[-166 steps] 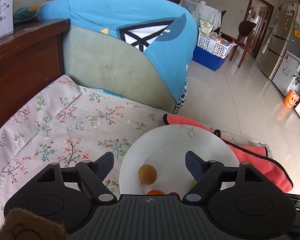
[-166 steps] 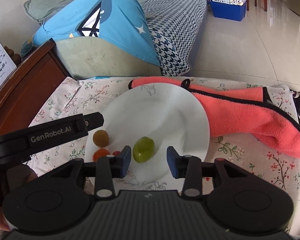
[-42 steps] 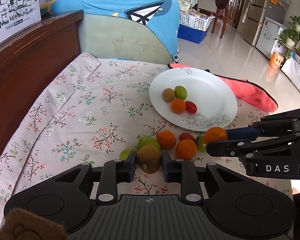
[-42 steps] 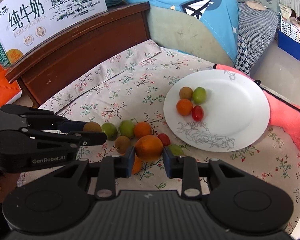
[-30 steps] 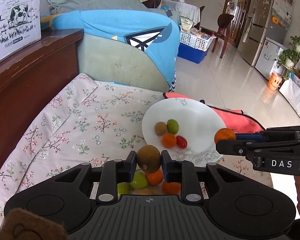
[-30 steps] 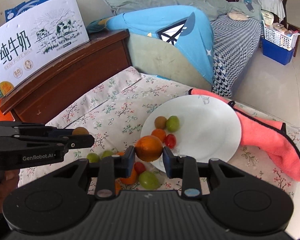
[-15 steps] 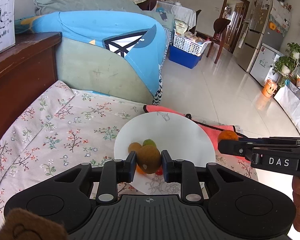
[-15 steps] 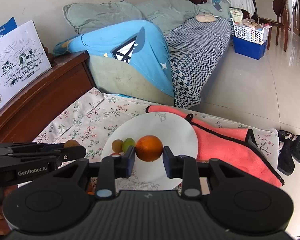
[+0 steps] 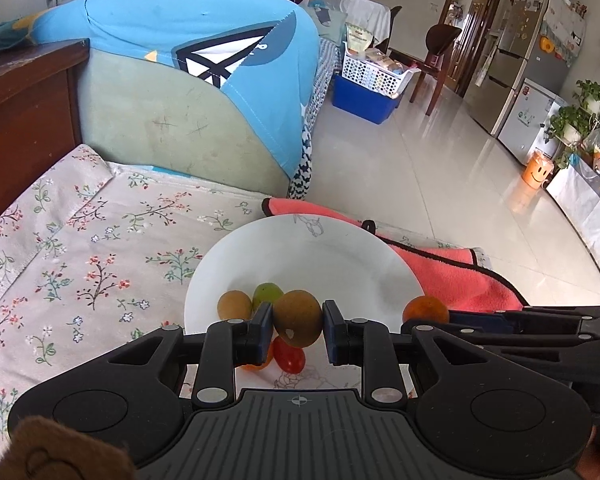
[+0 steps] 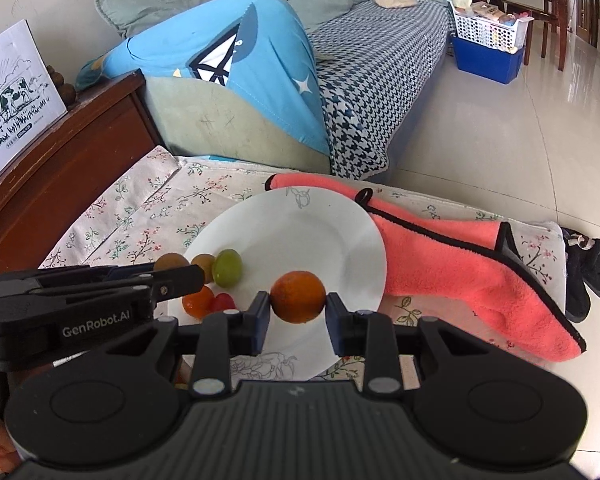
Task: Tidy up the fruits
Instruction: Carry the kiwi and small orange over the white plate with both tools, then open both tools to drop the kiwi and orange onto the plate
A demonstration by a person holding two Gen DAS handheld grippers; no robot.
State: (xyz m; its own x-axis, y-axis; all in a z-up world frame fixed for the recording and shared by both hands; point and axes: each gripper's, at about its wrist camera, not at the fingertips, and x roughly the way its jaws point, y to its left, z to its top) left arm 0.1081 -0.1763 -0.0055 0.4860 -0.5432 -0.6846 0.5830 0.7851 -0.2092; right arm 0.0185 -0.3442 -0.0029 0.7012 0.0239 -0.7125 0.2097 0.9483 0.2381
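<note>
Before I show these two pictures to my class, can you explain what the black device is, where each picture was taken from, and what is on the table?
No robot here: a person holds a black two-finger gripper in each hand, each with a camera looking forward along its fingers. One picture comes from the left gripper, shut on a brown kiwi-like fruit. The other comes from the right gripper, shut on a round orange fruit. Both hover over a white round plate on a floral tablecloth. On the plate lie four small fruits: brown, green, orange and red. A coral-pink towel lies beside it.
</note>
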